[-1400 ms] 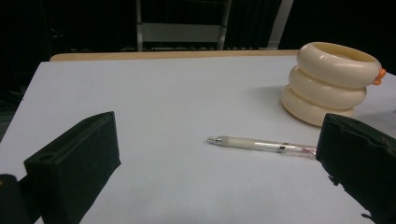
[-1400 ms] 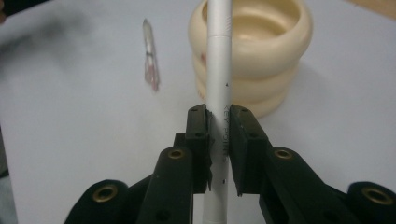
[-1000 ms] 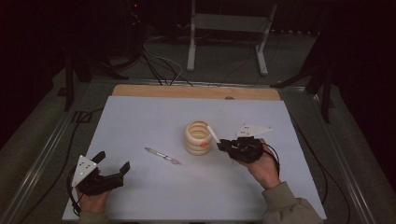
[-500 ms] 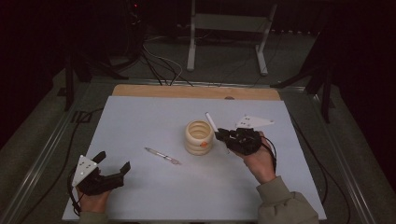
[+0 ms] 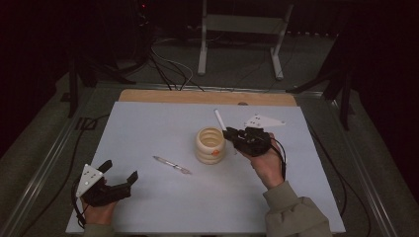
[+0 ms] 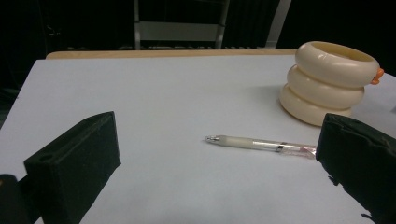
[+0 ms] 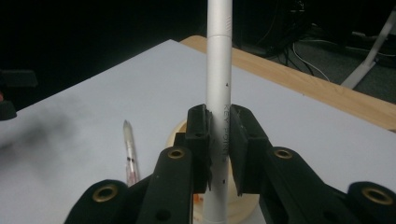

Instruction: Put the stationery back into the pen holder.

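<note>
A desk [image 5: 148, 123] covered with a pale blue-white sheet, seen from above in a dim room. Near its middle stands a cream-coloured holder shaped like three stacked rings [image 5: 210, 145], with a small orange mark on its side. The right tool [image 5: 230, 132], black and held in a person's hand, sits just beside the holder's right edge. Its jaws are clamped on a slim white plastic pen [image 5: 219, 119], which slants up and away from the holder. In the right gripper view the white pen [image 7: 219, 74] rises between the two closed jaws; faint grey lettering runs along its barrel, its top is cut off by the frame, and its lower end is hidden behind the tool.

A second, clear-barrelled pen with a pale grip [image 5: 171, 164] lies flat on the sheet, left of the holder and apart from it. In the left gripper view one end of it [image 6: 261, 144] is hidden behind a jaw.

The left tool [image 5: 120, 174] rests near the desk's front left corner, jaws wide apart and holding nothing.
</note>
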Action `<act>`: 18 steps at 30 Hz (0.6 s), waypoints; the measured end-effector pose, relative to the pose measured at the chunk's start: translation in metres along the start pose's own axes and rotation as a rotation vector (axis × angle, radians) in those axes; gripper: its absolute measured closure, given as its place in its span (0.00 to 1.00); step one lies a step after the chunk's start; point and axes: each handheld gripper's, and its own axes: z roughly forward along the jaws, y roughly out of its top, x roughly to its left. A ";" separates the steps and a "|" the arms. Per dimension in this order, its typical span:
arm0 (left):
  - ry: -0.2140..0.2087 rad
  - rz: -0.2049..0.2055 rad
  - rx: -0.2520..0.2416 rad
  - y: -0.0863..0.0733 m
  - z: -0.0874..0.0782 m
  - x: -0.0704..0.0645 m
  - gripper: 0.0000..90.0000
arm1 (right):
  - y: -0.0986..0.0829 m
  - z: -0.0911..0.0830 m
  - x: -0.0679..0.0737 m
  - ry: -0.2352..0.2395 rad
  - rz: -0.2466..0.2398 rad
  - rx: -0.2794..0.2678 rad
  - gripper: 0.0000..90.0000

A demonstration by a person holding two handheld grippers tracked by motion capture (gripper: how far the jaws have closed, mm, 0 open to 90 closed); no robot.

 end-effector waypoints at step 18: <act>-0.003 -0.001 -0.003 0.000 0.000 0.001 0.00 | 0.017 0.012 0.001 -0.027 0.014 -0.063 0.88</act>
